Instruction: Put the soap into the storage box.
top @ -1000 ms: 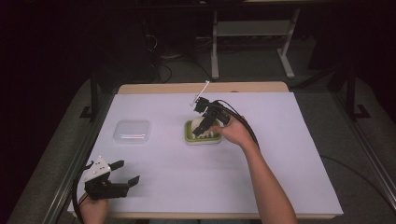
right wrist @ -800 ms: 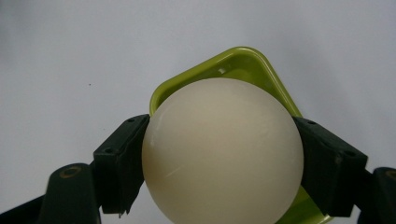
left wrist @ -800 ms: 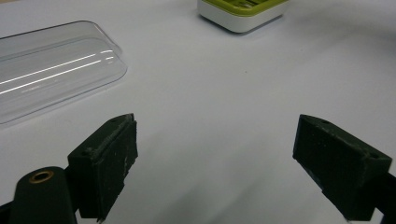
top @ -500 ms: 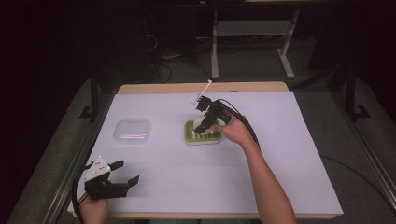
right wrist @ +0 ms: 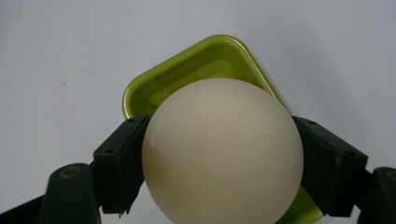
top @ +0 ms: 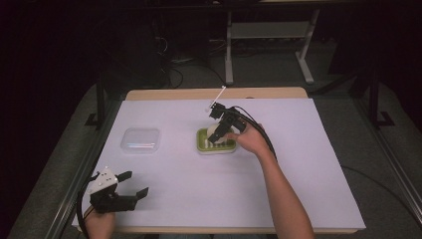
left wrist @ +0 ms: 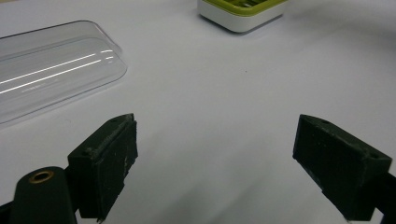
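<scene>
Round cream soap (right wrist: 222, 151) between right hand-held gripper (right wrist: 224, 158) jaws, above green dish (right wrist: 205, 60).

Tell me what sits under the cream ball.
The green tray lies beneath the cream ball, which the right gripper clamps. The ball covers most of the tray's inside, so its contents stay unseen.

No text, label or number can be read — anywhere.

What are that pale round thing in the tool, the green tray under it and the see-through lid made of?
The ball looks like smooth matte soap or plastic, cream and unshiny; which one I can't tell. The tray seems glossy moulded plastic, given its green sheen and rounded rim. The lid looks like thin clear plastic, with bright light streaks across it.
</scene>
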Demonstrator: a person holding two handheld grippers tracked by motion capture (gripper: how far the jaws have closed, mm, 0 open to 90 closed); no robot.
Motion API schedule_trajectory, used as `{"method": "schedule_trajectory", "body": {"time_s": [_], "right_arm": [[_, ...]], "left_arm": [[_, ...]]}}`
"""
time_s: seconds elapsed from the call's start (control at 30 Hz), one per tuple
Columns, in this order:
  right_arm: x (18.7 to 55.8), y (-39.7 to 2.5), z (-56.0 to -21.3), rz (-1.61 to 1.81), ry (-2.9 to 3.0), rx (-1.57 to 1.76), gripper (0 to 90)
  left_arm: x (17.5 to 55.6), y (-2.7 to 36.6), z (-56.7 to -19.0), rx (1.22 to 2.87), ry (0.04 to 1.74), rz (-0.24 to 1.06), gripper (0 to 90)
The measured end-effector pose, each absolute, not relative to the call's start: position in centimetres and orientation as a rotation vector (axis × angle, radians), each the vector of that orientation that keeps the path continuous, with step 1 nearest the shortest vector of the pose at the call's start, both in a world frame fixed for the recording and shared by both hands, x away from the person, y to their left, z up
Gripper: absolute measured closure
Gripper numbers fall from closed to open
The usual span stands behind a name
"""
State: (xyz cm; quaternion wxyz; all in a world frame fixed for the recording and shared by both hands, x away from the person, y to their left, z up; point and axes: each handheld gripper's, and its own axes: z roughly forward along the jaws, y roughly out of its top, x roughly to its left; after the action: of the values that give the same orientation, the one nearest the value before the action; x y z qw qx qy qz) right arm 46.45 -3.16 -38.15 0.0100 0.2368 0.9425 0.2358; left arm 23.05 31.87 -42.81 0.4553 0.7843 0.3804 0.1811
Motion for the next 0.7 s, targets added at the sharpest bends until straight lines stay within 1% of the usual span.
{"method": "schedule_trajectory", "body": {"time_s": [0.7], "right_arm": [[46.86,-2.86,-39.05,0.7,2.959,0.764,23.0]], "left_arm": [[23.03,31.9,-42.83,1.933,0.937,0.448,13.0]]}}
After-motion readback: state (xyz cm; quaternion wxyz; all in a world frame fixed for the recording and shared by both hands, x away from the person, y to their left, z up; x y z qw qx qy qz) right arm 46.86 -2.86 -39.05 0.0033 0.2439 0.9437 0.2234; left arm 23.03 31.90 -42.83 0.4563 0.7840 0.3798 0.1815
